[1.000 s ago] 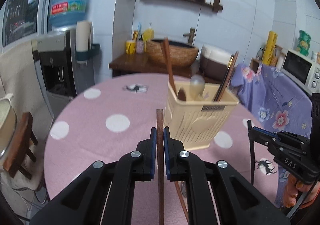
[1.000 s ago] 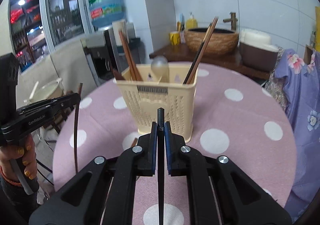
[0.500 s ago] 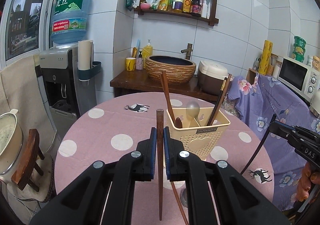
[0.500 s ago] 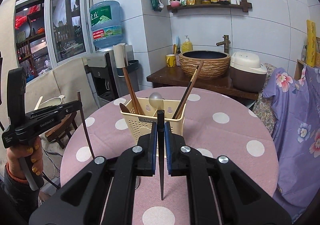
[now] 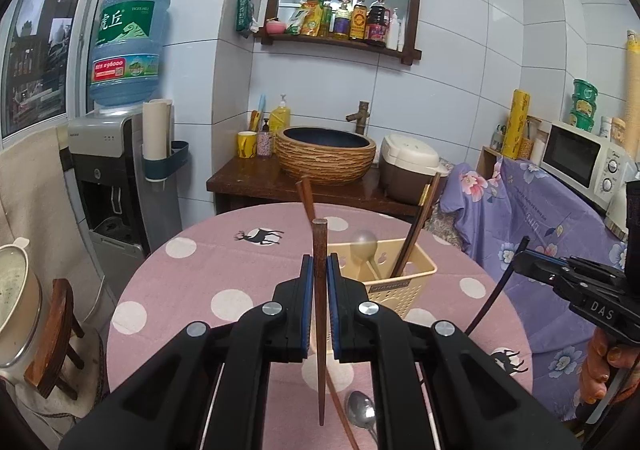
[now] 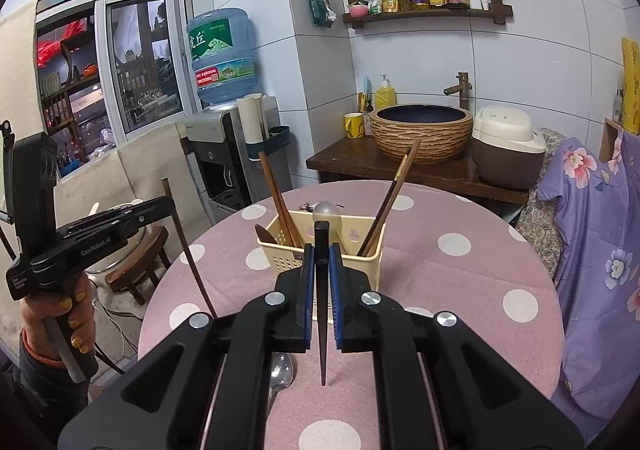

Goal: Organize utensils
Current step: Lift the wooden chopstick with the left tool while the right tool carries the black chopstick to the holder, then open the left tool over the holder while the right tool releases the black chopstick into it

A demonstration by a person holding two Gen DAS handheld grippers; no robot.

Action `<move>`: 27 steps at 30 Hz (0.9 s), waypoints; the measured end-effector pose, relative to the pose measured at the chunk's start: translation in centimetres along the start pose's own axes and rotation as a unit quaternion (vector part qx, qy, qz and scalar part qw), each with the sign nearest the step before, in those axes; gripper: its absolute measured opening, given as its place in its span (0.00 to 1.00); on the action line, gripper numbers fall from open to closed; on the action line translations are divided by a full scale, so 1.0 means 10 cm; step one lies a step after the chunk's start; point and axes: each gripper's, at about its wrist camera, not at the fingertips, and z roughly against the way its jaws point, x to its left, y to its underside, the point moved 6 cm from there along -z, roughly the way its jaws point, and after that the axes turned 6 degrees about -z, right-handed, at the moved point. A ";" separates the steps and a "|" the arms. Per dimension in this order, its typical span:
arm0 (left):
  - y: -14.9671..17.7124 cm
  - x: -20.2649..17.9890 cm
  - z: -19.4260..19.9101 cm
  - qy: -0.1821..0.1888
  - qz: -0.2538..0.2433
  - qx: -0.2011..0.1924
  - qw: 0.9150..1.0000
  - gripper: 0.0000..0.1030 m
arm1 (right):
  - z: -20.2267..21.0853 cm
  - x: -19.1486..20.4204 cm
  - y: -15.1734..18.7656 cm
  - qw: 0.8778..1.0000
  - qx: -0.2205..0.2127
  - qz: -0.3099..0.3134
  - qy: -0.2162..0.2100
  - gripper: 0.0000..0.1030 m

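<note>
From the left wrist view, the left claw (image 5: 319, 282) was clamped on a brown wooden chopstick (image 5: 319, 330), held roughly upright with its thin tip hanging above the pink dotted table (image 5: 192, 290). The cream utensil basket (image 5: 400, 282) stood just beyond, already holding chopsticks and a pale spoon. A metal spoon (image 5: 360, 408) and another brown chopstick (image 5: 340, 414) lay loose on the table below.

From the right wrist view, the right claw (image 6: 321, 284) was closed on a black chopstick (image 6: 321, 290), tip down, with the basket (image 6: 320, 250) straight ahead. The other claw (image 6: 156, 209) appeared at the left with its chopstick (image 6: 188, 254) slanting.

Judged from this, each stick was pinched near its top, so it could swing or slip. Lowered together, the two sticks might catch the basket rim or the leaning chopsticks inside and tip it.
</note>
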 end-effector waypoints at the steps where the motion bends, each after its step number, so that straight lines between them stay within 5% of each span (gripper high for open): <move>1: -0.05 -0.02 0.01 0.006 0.000 -0.002 1.000 0.08 | 0.02 0.01 -0.05 1.000 -0.001 0.000 -0.003 0.08; 8: -0.68 -0.19 0.19 0.032 -0.012 -0.045 0.998 0.08 | 0.23 0.17 -0.68 0.999 -0.048 0.007 -0.016 0.08; 16: -1.49 -0.24 0.05 0.011 0.004 -0.102 0.995 0.08 | 0.26 0.26 -1.46 0.994 -0.107 0.008 0.013 0.08; 20: -1.50 -0.25 -0.22 -0.007 0.007 -0.098 0.995 0.08 | 0.04 0.18 -1.49 0.994 -0.107 0.003 0.032 0.08; 27: -1.05 -0.29 -0.73 -0.019 0.007 -0.056 0.998 0.08 | -0.51 -0.03 -1.10 0.996 -0.073 -0.008 0.059 0.08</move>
